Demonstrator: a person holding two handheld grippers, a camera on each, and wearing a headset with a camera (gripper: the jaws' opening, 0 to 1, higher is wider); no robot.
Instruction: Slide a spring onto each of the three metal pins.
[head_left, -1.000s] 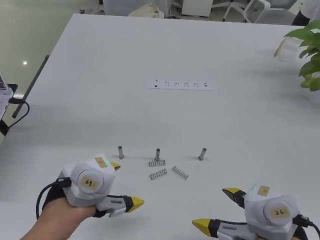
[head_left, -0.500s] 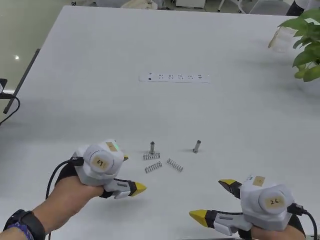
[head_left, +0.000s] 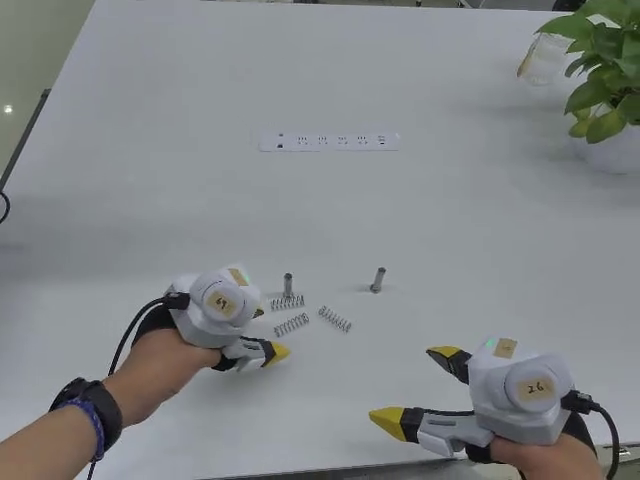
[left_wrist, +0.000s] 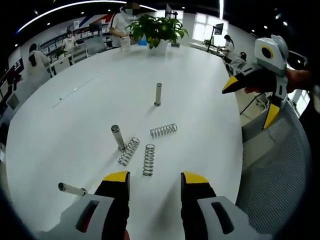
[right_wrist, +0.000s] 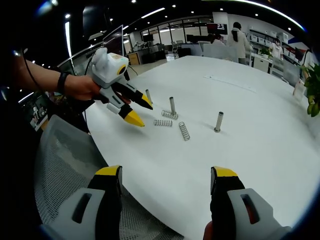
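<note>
Your worktop (head_left: 150, 150) is a broad, matte white slab in an open office with strip lights overhead. A flat white power strip (head_left: 330, 141) lies toward its middle, and a leafy potted plant (head_left: 600, 60) stands at the far right.

The three pins are short, smooth steel cylinders standing on end: the near pin (left_wrist: 71, 189), the middle pin (left_wrist: 118, 137) and the far pin (left_wrist: 158, 94). Three thin wire coils lie on their sides among them. The first spring (left_wrist: 129, 151) lies just beside the middle pin's foot, the second spring (left_wrist: 149, 159) is close alongside it, and the third spring (left_wrist: 163, 130) sits a little farther on.

Your left gripper (left_wrist: 155, 177) has a white shell and yellow tips. Its jaws are apart and empty, and it points at the springs from close by. Your right gripper (head_left: 415, 388) hovers well apart from them near the worktop's front edge, jaws spread wide, holding nothing.
</note>
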